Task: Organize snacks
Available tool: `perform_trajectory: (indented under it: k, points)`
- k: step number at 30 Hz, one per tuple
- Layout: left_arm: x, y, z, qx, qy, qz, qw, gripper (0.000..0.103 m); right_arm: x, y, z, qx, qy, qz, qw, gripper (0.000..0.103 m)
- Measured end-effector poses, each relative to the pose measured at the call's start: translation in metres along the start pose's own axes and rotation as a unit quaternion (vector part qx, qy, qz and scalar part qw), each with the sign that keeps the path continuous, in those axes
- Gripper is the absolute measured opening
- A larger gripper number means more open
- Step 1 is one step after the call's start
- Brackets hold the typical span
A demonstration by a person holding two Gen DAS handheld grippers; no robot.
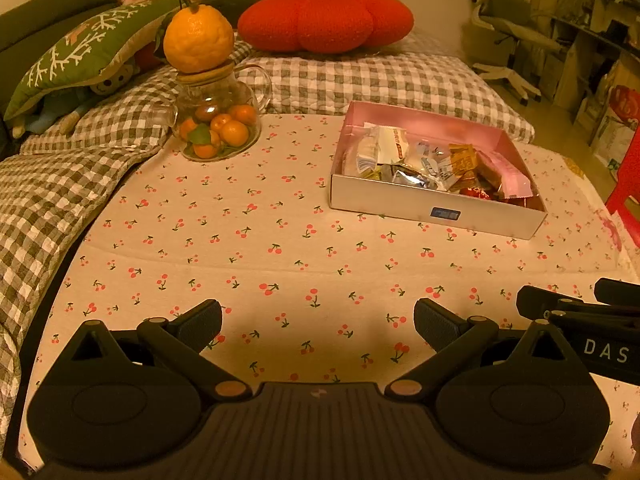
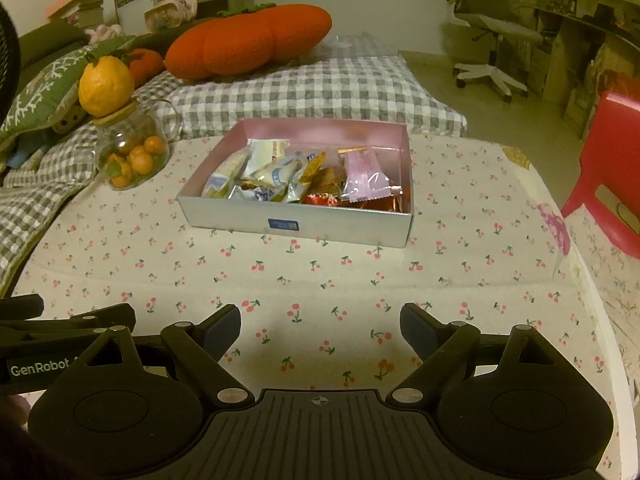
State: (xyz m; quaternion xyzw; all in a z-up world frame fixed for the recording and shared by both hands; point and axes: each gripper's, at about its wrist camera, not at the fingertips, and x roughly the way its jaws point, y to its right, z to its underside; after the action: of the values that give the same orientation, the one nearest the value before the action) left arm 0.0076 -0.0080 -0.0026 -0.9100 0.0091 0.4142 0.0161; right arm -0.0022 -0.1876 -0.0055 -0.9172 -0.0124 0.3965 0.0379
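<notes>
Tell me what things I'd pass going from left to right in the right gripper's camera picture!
Big orange fruit on the glass jar → snack box → red chair.

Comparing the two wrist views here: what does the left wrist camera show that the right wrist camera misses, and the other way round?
Only the left wrist view shows the left gripper head-on, jaws open and empty, and the blue soft toy under the green pillow.

Only the right wrist view shows the right gripper head-on, also open and empty, and most of the red plastic stool.

Both show the snack box full of wrapped snacks, the glass jar of small oranges topped by a large citrus, the red pumpkin cushion and the cherry-print cloth.
</notes>
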Motion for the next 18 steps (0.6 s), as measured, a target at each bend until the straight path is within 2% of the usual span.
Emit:
perform_trajectory:
  k: [18]
  points:
    - [0.0000, -0.0007, 0.0008, -0.001, -0.004, 0.000, 1.0000, 0.102, 0.0006, -0.0004, 0.0003, 0.000, -0.001, 0.001, 1.000, 0.089]
